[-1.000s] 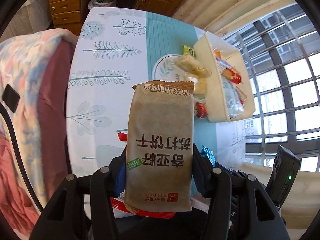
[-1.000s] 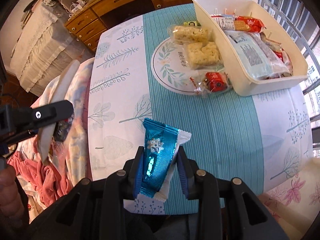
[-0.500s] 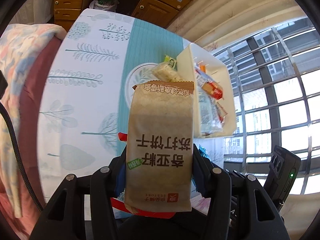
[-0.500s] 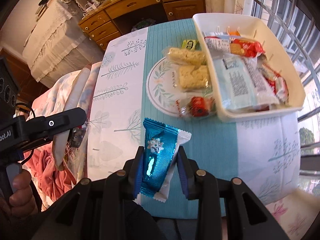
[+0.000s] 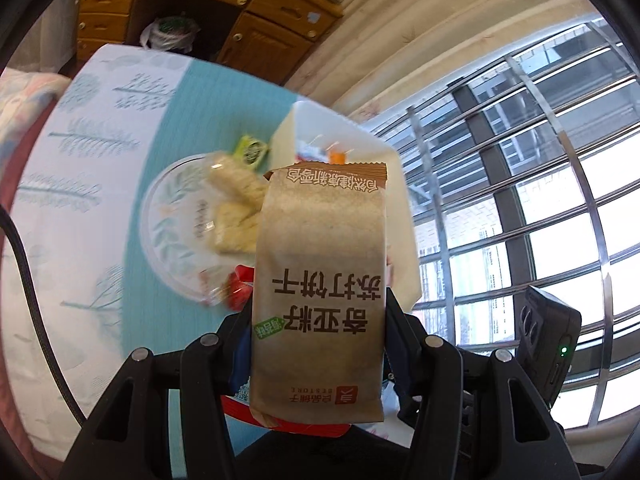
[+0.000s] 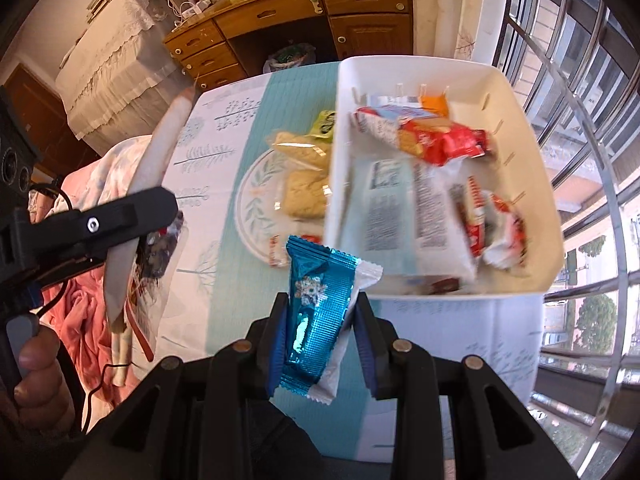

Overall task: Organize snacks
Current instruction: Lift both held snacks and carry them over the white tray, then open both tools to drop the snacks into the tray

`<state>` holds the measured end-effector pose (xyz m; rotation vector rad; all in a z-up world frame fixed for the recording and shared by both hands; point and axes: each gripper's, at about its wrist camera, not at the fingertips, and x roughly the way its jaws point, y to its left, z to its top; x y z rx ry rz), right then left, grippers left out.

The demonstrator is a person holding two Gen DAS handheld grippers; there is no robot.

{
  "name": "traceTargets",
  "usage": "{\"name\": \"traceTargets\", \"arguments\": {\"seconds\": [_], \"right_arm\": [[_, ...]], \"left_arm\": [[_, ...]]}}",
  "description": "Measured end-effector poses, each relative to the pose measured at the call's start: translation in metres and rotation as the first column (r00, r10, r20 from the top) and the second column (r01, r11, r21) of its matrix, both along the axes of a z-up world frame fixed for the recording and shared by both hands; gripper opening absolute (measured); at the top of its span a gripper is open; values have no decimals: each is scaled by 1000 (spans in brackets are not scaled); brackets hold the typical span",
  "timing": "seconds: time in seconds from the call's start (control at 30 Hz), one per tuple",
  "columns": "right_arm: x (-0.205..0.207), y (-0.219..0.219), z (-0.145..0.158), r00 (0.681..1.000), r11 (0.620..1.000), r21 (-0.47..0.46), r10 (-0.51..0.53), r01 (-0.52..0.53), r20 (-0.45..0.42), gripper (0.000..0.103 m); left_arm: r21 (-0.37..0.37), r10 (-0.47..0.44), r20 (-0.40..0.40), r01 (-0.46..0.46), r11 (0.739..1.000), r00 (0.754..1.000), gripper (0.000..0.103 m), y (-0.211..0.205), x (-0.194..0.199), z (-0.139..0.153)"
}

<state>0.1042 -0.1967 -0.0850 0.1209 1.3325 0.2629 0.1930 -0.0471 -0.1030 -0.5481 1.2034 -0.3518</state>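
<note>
Over bench (image 6: 240, 280), both claws up off the cloth:
L claw (image 5: 320, 340): clenched on brown cracker pack (image 5: 320, 280), upright, w/ red wrapper (image 5: 288, 424) behind it.
R claw (image 6: 320, 336): clenched on blue snack packet (image 6: 316, 312), just short of tub's near wall.
Tub (image 6: 532, 140): white, holds wrapped snacks.
Plate (image 6: 256, 196): beside tub, w/ rice cakes (image 6: 304, 192).

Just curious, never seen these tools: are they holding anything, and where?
Left hand-held gripper clamps a tan paper cracker packet by its lower half; right hand-held gripper pinches a shiny blue foil snack wrapper mid-body.
</note>
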Motion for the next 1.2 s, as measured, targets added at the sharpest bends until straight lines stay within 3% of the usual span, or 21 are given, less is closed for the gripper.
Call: {"name": "traceTargets", "arguments": {"seconds": [0.4,0.9,1.0,1.07,1.2], "right_arm": [[38,-78,-14,1000,1000,1,-6,6,-8,32],[71,-116,-27,999,999,21,34,-34,-9,32],[74,-120,-28,999,999,33,35,-35,-5,32],[75,-121,-29,999,999,41,34,-33,-7,34],[75,-125,-32,1000,999,51,16,-15,-22,47]], "left_arm": [[-5,11,-6,-11,1000,1000,54,-71,42,-24],[5,57,-4,-57,998,998,59,-117,92,-43],[17,48,-7,-48,999,999,70,-119,93,-43],[13,60,4,-60,998,998,85,-119,93,-41],[27,93,-2,-93,995,996,90,-115,92,-40]]}}
